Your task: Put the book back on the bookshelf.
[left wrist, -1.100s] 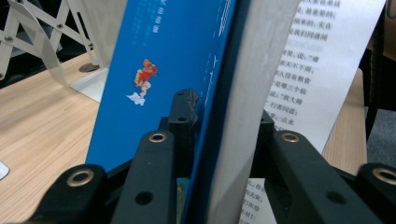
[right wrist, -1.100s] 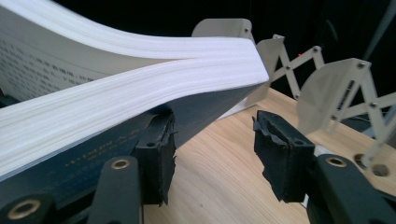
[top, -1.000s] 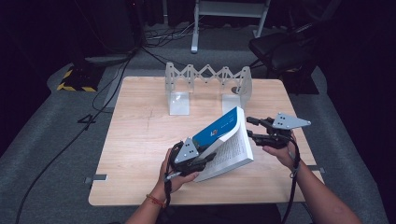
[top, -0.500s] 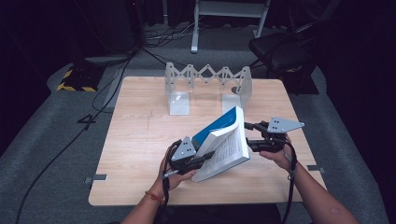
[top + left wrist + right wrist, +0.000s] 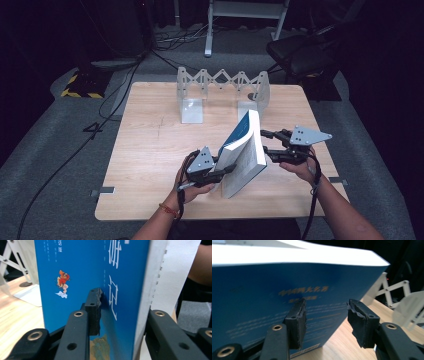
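Since the earlier frame, blue book (image 5: 243, 150) raised from tilted to near upright. Left hand-held gripper (image 5: 220, 174): jaws just opening slightly, clamped on book's lower edge near counter (image 5: 150, 150) front edge. Right hand-held gripper (image 5: 265, 142): jaws just closing, apart, one pad against back cover.

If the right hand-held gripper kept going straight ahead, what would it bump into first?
Most likely the thick blue-covered paperback book: the right hand-held gripper points its open jaws at the book's back cover, which stands close in front. How much gap remains is hard to judge.
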Motion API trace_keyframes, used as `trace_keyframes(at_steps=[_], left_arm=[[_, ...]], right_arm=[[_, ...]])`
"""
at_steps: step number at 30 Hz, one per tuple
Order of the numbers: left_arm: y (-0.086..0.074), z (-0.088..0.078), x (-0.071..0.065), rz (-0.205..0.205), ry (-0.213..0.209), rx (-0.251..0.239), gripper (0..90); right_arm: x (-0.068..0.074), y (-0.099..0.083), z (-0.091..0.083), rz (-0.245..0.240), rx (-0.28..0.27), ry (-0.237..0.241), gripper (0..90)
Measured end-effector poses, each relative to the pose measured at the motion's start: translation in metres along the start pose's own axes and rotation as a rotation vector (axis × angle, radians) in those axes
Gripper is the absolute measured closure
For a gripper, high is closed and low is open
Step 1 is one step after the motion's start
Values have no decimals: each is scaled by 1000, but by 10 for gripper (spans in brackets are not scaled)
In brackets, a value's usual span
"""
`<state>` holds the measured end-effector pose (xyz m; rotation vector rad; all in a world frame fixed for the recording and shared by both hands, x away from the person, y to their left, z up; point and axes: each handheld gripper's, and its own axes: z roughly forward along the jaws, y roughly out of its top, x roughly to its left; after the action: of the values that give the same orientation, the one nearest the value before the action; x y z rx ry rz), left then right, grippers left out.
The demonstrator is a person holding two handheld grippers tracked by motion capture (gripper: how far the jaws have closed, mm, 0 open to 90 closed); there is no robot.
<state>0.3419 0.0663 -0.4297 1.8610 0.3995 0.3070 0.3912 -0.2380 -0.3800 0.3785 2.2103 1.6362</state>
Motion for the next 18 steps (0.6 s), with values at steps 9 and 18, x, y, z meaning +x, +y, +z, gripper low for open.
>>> trace_keyframes(at_steps=[9,18], left_arm=[[0,-14,1,58,41,71,592],[-3,-40,-1,71,88,135,462]], right_arm=[[18,-9,16,-8,54,59,453],[35,-19,37,-38,128,111,461]])
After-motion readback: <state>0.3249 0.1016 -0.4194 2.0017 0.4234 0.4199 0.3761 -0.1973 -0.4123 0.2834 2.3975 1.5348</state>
